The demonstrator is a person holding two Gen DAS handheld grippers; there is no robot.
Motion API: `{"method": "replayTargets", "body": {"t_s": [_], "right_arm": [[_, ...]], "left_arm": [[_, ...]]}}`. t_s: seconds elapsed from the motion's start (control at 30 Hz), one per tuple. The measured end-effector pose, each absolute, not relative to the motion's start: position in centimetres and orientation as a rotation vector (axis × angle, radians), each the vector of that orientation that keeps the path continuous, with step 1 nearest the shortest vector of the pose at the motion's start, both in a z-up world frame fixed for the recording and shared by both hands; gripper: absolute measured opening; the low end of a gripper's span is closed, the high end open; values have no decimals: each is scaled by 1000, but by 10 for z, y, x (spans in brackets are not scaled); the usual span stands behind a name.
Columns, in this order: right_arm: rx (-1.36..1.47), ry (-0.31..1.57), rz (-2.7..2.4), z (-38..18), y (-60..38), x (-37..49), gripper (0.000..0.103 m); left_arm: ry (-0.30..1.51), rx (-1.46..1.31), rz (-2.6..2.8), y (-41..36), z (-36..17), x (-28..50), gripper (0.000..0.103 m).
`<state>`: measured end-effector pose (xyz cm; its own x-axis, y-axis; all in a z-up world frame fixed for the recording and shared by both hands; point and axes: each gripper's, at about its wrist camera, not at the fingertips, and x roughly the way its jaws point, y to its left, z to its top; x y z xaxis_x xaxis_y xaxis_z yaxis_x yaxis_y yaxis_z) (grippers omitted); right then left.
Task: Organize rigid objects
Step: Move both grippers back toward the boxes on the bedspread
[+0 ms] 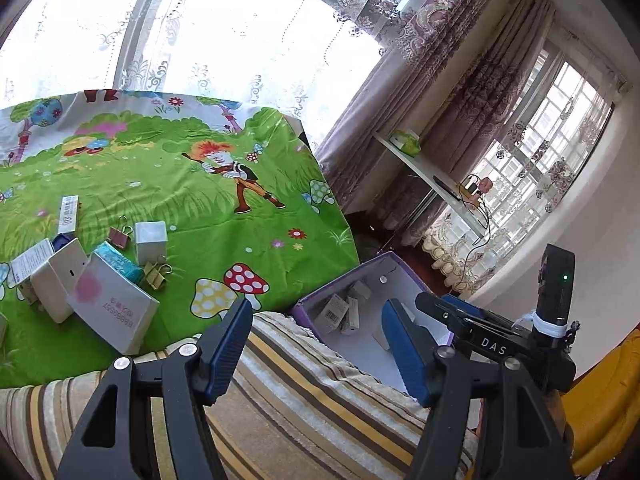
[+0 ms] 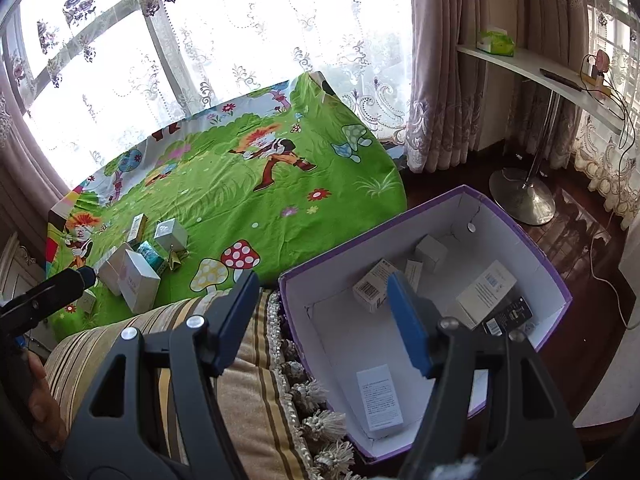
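Both grippers, left (image 1: 316,344) and right (image 2: 322,320), are seen spread and empty. The right is held over the purple-walled cardboard box (image 2: 516,216). Next, the white box pile (image 1: 112,304) should be approached squarely.

Left claw (image 1: 318,330): jaws stand apart, nothing between the blue pads (image 1: 228,344), angled downward. In the right wrist view its black body enters at the left edge, well to the left of the right claw, with a bare hand (image 2: 44,404) below it.

Right claw (image 2: 322,314): jaws apart, pads (image 2: 408,320) bare, nothing gripped, tilted downward. In the left wrist view its black body lies just beside the left claw's right finger, crossing behind it.
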<state>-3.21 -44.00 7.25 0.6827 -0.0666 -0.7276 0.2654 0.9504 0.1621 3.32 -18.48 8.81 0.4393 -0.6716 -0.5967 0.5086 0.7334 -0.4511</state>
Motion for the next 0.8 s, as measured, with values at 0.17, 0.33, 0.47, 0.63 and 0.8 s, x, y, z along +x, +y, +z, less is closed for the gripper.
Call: {"method": "replayTargets", "body": {"t_s": [0.17,0.33,0.47,0.63,0.8], "right_arm": [[215,824,-159,71,-422,-25,72],[123,847,-117,70,-395,-17,75],[61,859,-68,69,-372,-9,77],[-26,872,-3,66,-339,4,80],[-121,905,64,57,-303,22,81]], "left_arm": [[819,-256,-632,-130,85,43,68],[811,-270,-545,-85,78,46,68],[824,-262,-462,-55,68,49,68],[847,-231,-358,-20,57,53,68],[877,-201,-274,11,47,57,68]]}}
